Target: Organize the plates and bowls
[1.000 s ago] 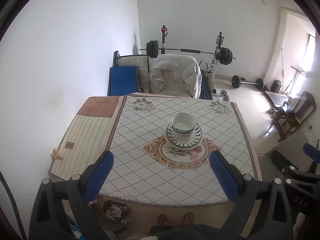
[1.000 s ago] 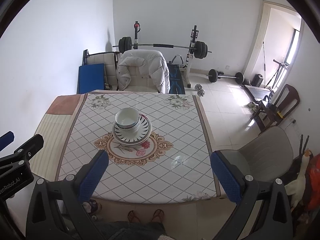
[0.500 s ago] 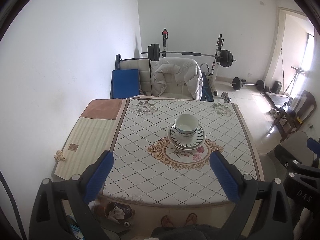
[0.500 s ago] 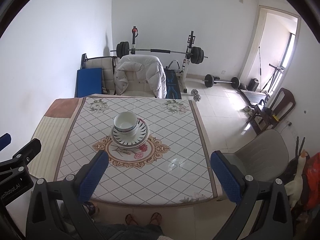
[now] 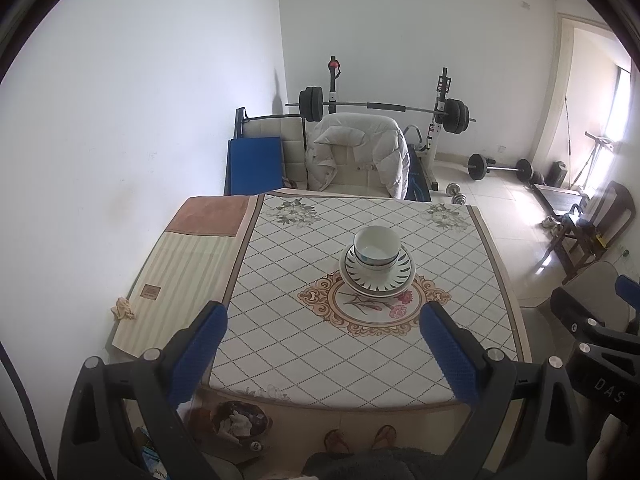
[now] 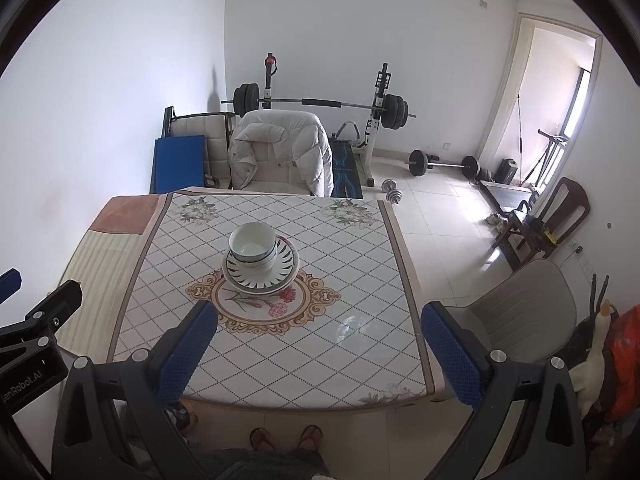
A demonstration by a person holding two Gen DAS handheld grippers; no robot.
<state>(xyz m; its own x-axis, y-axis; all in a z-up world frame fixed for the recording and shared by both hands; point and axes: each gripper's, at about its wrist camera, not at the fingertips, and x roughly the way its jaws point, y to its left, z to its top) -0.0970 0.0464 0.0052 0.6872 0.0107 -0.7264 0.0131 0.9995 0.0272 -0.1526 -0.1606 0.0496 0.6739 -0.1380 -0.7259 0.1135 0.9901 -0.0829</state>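
Two grippers, your left (image 5: pixel 322 344) and right (image 6: pixel 320 344), jaws spread wide, holding nothing, well above table (image 5: pixel 280 340). Bowl (image 5: pixel 377 247) upright, mouth up, stacked on plates (image 5: pixel 378 278) mid-table.

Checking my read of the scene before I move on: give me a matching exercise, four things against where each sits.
Things:
1. bowl
2. striped plate
3. white jacket
4. left tongs

Places:
A. draped over the chair beyond the table
B. on the striped plate
C. open, above the table's near edge
D. on a plain plate at the table's centre

Pairs: 1-B, 2-D, 3-A, 4-C
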